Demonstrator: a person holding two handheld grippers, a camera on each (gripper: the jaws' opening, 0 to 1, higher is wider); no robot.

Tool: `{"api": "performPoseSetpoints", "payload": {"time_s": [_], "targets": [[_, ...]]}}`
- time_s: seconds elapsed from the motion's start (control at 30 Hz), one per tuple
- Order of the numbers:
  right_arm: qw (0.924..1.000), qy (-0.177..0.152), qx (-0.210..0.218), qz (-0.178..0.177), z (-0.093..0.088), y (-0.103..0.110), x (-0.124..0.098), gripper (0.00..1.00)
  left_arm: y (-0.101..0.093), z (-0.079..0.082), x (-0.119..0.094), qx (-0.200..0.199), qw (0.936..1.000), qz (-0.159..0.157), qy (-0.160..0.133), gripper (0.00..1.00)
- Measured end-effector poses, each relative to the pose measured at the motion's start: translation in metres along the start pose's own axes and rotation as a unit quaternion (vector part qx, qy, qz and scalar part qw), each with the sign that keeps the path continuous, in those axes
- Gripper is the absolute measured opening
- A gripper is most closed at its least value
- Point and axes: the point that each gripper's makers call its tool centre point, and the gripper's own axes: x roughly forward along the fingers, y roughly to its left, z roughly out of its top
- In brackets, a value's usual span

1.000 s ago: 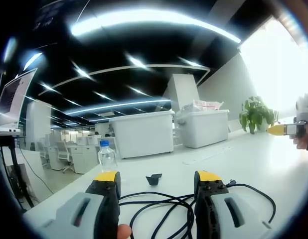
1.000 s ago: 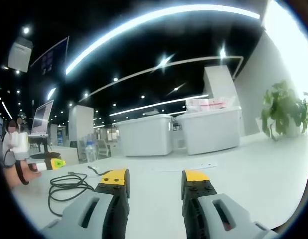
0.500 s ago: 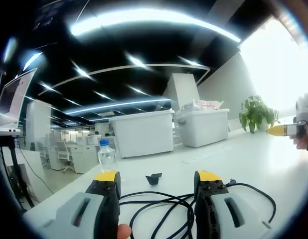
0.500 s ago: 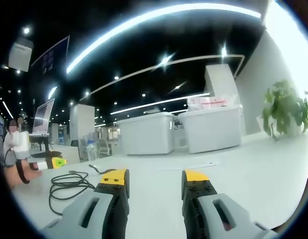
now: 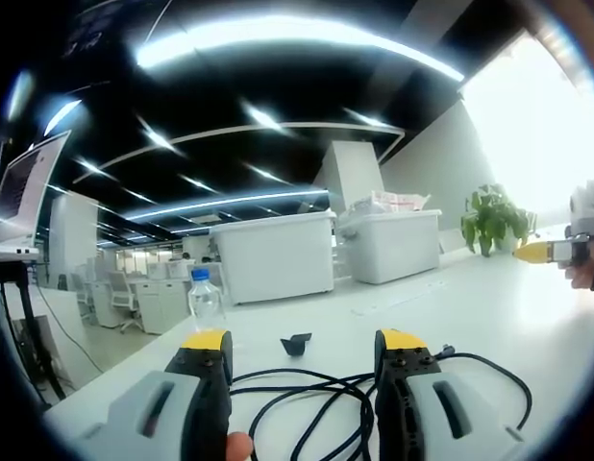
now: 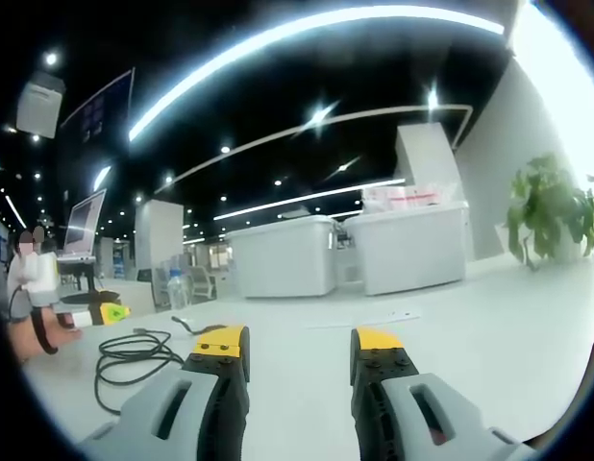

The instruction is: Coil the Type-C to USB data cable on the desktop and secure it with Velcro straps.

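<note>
A black data cable (image 5: 316,408) lies in loose, uncoiled loops on a white desktop (image 5: 489,317), running between and just beyond the yellow-tipped jaws of the left gripper (image 5: 305,357) at 6 o'clock in the left gripper view; the jaws stand spread apart with nothing pinched, and one end of the cable curves out past the 5 o'clock jaw, its plug (image 5: 443,353) resting beside that jaw's tip. A small dark strap-like piece (image 5: 297,344) sits on the desktop just beyond the loops, with a clear water bottle (image 5: 206,300) farther off toward 10 o'clock. At 3 o'clock the right gripper (image 5: 552,251) enters the same view, held in a person's hand (image 5: 590,272). In the right gripper view the cable (image 6: 134,357) shows as a loose bundle at 8 o'clock, well apart from the right gripper (image 6: 299,351), whose jaws are likewise spread and hold nothing over bare desktop (image 6: 489,317); the left gripper (image 6: 93,313) appears at 9 o'clock, in a hand with a wrist loop. Two large white storage bins (image 6: 283,259) stand at the far edge of the desktop, a potted plant (image 6: 552,216) at 3 o'clock, a laptop on a stand (image 6: 83,230) at 9 o'clock, under long ceiling light strips (image 6: 307,29)
</note>
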Motion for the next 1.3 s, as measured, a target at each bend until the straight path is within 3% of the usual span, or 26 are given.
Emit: {"api": "performPoseSetpoints", "payload": {"time_s": [0.37, 0.47, 0.83, 1.03, 1.23, 1.3], "targets": [[1.0000, 0.003, 0.000, 0.001, -0.001, 0.001, 0.000, 0.41, 0.000, 0.000, 0.000, -0.001, 1.0000, 0.001, 0.000, 0.60], [1.0000, 0.005, 0.000, 0.003, -0.003, 0.001, 0.000, 0.41, 0.007, 0.005, -0.002, 0.010, 0.9998, 0.017, -0.006, 0.59], [0.9998, 0.011, -0.003, 0.016, -0.008, 0.007, 0.004, 0.41, 0.031, 0.010, -0.003, -0.017, 0.9985, 0.049, -0.016, 0.59], [0.9980, 0.018, -0.016, 0.059, -0.013, 0.030, 0.008, 0.37, 0.058, 0.014, -0.006, -0.029, 0.9952, 0.090, -0.027, 0.59], [0.9931, 0.025, 0.023, 0.112, -0.012, 0.069, 0.012, 0.38, 0.080, 0.016, -0.011, -0.052, 0.9910, 0.118, -0.036, 0.59], [0.9915, 0.031, 0.013, 0.125, -0.012, 0.083, 0.015, 0.38, 0.084, 0.017, -0.014, -0.050, 0.9898, 0.128, -0.038, 0.59]]}}
